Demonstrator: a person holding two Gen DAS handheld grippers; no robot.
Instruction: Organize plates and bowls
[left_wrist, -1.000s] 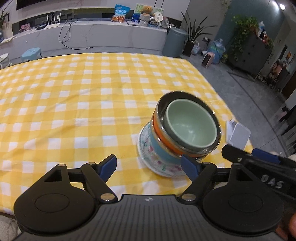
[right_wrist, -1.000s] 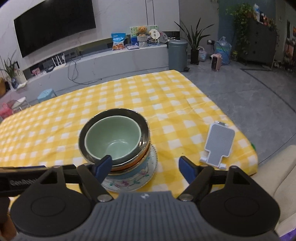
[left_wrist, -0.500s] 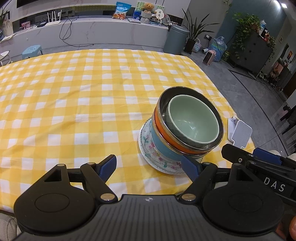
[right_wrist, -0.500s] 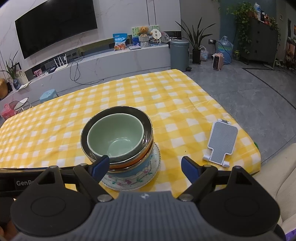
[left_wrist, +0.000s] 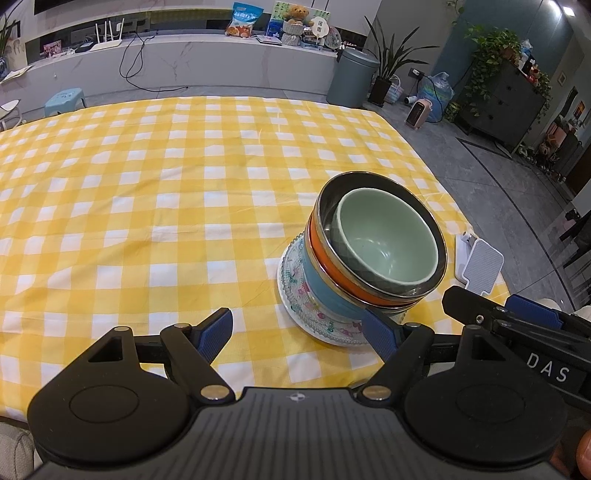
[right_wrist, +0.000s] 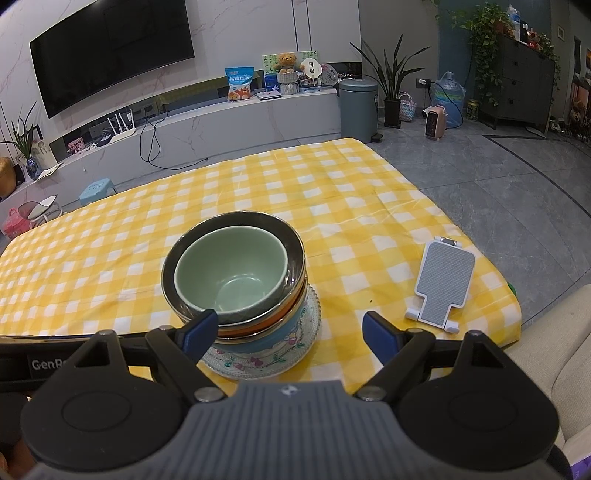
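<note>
One stack stands on the yellow checked tablecloth (left_wrist: 147, 206). A floral glass plate (left_wrist: 295, 291) is at the bottom, then a blue bowl (left_wrist: 321, 288), an orange bowl (left_wrist: 321, 251), a steel bowl (left_wrist: 369, 181) and a pale green bowl (left_wrist: 384, 243) on top. My left gripper (left_wrist: 297, 330) is open and empty, with the stack ahead to its right. My right gripper (right_wrist: 290, 328) is open and empty too. From it, the green bowl (right_wrist: 229, 273) and the plate (right_wrist: 310, 332) lie just ahead to the left. Neither gripper touches the stack.
A white and grey phone stand (right_wrist: 443, 284) lies on the cloth near the table's right edge. The table edge drops to a grey tiled floor (right_wrist: 517, 184) on the right. A cream sofa cushion (right_wrist: 554, 350) sits at the near right.
</note>
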